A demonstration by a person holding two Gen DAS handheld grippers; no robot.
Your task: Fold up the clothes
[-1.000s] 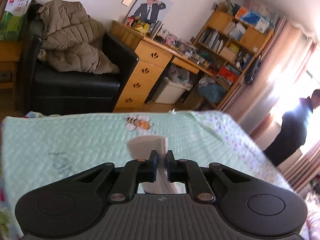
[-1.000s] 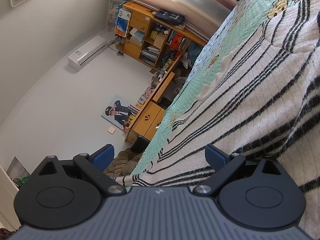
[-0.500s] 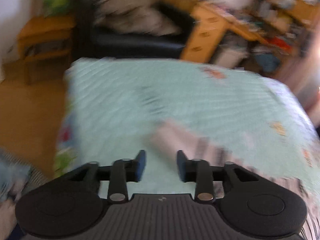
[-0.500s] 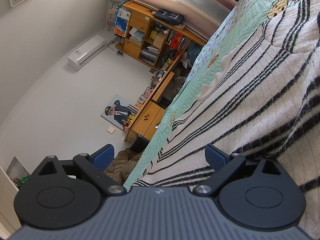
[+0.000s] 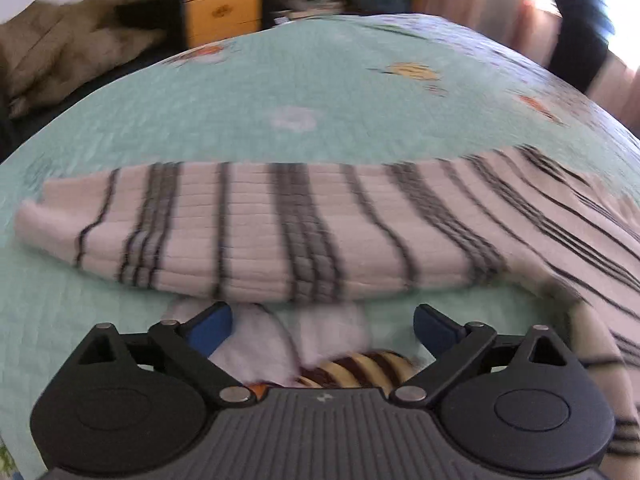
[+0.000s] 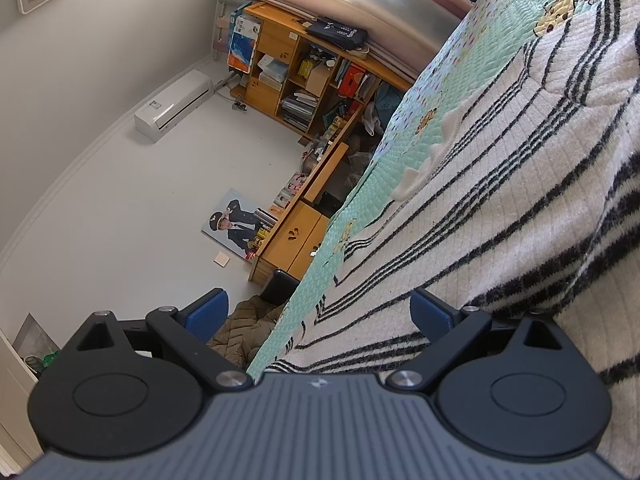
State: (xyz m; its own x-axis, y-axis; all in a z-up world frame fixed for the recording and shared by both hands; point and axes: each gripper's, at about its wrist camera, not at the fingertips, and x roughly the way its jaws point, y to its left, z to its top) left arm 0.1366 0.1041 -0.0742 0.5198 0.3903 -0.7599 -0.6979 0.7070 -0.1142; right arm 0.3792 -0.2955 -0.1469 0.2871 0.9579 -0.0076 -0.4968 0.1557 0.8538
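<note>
A fuzzy ribbed knit sweater (image 5: 304, 232) with dark stripes is lying on a matt quilted cotton-like bedspread (image 5: 320, 92), while glossy varnished wooden drawers (image 5: 218, 4) are showing at eleven o'clock beside a puffy quilted jacket (image 5: 60, 52).

Wooden drawers (image 5: 218, 2) behind the bed; air conditioner (image 6: 173, 105) on wall.

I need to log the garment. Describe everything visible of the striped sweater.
The striped sweater is a cream ribbed knit, fuzzy-looking, with black stripes, single and grouped. It lies spread on the mint quilted bedspread, one sleeve stretched flat across. Neither gripper is holding it; the left gripper hovers open beside the sleeve.
</note>
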